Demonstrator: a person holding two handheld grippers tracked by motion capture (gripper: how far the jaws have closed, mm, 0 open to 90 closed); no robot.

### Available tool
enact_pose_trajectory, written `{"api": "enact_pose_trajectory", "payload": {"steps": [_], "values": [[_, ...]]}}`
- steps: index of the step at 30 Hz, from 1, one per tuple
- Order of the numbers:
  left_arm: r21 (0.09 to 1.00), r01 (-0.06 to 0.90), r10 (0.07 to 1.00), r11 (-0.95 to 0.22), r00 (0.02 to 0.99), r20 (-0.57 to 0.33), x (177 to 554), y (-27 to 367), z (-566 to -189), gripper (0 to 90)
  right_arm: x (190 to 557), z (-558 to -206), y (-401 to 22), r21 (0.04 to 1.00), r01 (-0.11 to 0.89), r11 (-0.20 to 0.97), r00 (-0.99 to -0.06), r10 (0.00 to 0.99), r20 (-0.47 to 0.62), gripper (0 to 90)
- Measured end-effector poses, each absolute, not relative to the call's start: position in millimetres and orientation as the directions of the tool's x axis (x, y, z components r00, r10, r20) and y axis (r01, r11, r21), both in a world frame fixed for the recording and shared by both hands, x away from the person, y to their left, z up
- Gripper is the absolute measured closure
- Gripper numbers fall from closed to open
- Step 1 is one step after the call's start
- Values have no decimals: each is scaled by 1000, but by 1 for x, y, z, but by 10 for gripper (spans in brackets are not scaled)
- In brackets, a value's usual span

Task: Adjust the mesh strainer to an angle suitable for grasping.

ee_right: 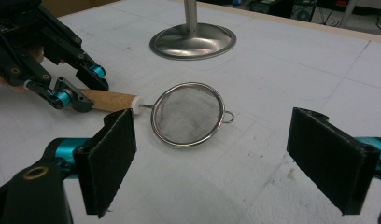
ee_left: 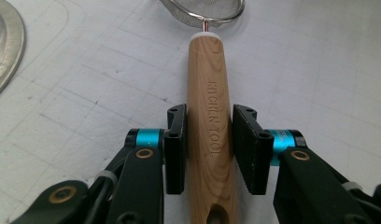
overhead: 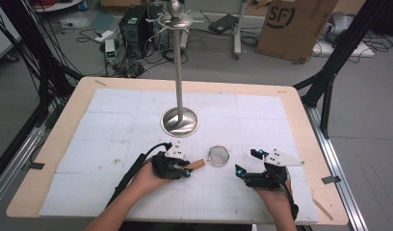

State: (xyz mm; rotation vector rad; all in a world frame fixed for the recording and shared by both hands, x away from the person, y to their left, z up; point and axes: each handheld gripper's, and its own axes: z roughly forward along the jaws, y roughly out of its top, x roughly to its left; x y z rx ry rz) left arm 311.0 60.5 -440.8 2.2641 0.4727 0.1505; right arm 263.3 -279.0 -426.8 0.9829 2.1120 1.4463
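Strainer [ee_right: 187, 113] handle end hidden in left claw [ee_left: 209, 135], bowl rim cropped

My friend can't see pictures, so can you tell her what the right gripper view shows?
A small round metal mesh strainer with a light wooden handle lies on the white gridded table mat, framed by the wide-open black right tongs. At upper left, the black-and-blue left tongs are closed on its handle. Behind stands the shiny round base of a metal pole stand.

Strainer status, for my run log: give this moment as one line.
left gripper: shut on strainer handle | right gripper: open, near mesh bowl | strainer: on table, before metal stand
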Motion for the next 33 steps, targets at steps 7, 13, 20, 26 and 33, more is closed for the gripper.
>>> {"api": "enact_pose_trajectory", "payload": {"steps": [7, 13, 20, 26, 33], "values": [[745, 258, 337, -615, 940, -48, 307, 58, -441, 699, 262, -426, -279, 920, 326, 216, -674, 736, 66, 146], [752, 238, 299, -615, 953, -57, 305, 55, -442, 699, 262, -425, -279, 921, 324, 216, -673, 736, 64, 146], [752, 219, 272, -622, 961, -55, 301, 50, -442, 699, 262, -424, -280, 922, 322, 217, -674, 736, 62, 147], [750, 187, 222, -634, 973, -55, 294, 40, -441, 699, 262, -424, -280, 921, 328, 212, -672, 737, 70, 147], [763, 164, 206, -625, 978, -42, 291, 34, -440, 656, 262, -424, -281, 923, 320, 213, -671, 739, 62, 146]]}}
